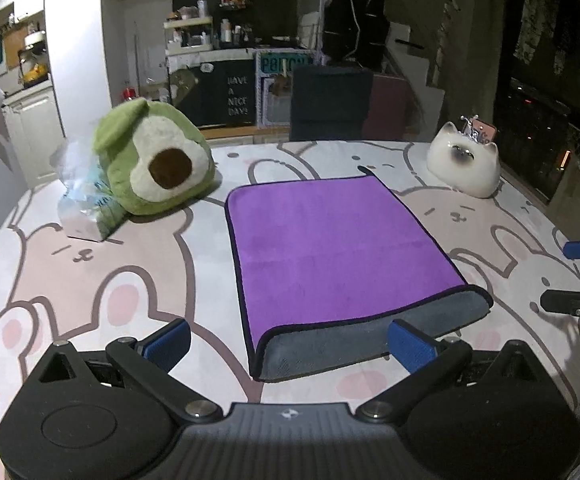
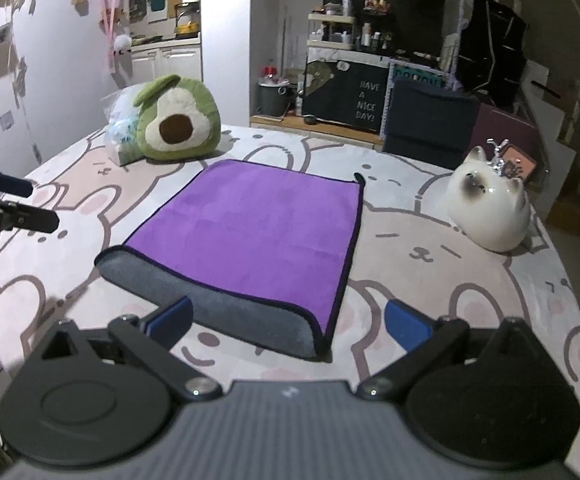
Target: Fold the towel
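Nearest our lenses were the two tools we held: our left hand-held gripper [image 1: 288, 342] hung with its blue-padded fingers [image 1: 410, 343] spread wide apart and nothing between them, and our right hand-held gripper [image 2: 288, 322] was spread just as wide, also gripping nothing. Just beyond both sets of fingertips lay the towel [image 1: 329, 248], purple side up, flat on the tabletop [image 1: 138, 280] with its bunny-print cover. We took the towel as our landmark. Its near edge was turned over, so a grey band of the underside [image 2: 230, 316] showed along the side closest to us, bordered by dark piping. At its far right corner a small dark loop [image 2: 358, 178] stuck up. Beyond the towel's far left corner sat a green avocado plush [image 1: 156, 160], and a clear plastic bag [image 1: 80, 196] leaned against the plush on the side away from the towel. To the right of the towel's far corner, well apart from it, stood a white ceramic cat [image 2: 489, 212]. In the left wrist view our right tool reached in from the right of the towel; in the right wrist view our left tool came in from the left of it. Neither touched the cloth.
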Demonstrator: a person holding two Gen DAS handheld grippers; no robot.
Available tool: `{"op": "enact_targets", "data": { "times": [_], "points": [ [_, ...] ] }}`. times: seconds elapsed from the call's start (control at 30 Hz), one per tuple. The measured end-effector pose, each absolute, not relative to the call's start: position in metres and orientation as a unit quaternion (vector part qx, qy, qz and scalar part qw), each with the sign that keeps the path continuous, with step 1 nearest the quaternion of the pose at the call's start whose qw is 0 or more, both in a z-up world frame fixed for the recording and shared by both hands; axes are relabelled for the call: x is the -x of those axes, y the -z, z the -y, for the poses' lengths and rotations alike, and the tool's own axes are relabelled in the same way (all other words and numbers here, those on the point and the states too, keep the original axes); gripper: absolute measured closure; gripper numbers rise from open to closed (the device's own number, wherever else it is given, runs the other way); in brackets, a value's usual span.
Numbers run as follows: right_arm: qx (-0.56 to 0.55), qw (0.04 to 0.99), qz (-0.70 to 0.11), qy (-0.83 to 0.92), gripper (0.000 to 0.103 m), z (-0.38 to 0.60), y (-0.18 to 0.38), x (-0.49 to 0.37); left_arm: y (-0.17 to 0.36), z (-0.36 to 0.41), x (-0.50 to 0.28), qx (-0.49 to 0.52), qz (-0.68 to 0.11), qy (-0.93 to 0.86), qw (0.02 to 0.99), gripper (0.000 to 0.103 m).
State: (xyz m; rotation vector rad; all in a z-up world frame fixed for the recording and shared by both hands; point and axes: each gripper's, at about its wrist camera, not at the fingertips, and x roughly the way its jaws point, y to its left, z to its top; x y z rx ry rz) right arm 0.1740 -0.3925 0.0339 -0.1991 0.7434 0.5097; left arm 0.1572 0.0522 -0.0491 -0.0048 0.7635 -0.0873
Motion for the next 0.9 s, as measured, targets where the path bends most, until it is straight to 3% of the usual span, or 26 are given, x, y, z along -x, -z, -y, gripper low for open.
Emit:
{"op": "enact_targets", "data": {
  "times": [0.33,0.5,0.83,0.9],
  "points": [
    [0.075,0.879,-0.376,-0.284,0.0,0.397,-0.014,-0.2,0.074,-0.065,-0.175,-0.01,-0.38,0.095,0.92,0.002],
    [0.061,0.885,-0.366,-0.283,0.0,0.401,-0.004,-0.212,0.086,-0.068,-0.184,-0.027,-0.392,0.115,0.912,0.007],
    [0.027,0.877,-0.362,-0.314,0.0,0.412,0.018,-0.241,0.106,-0.089,-0.207,0.018,-0.411,0.174,0.895,0.009],
    [0.031,0.879,-0.351,-0.321,0.0,0.413,0.023,-0.242,0.109,-0.09,-0.211,0.017,-0.419,0.18,0.89,0.015]
  ]
}}
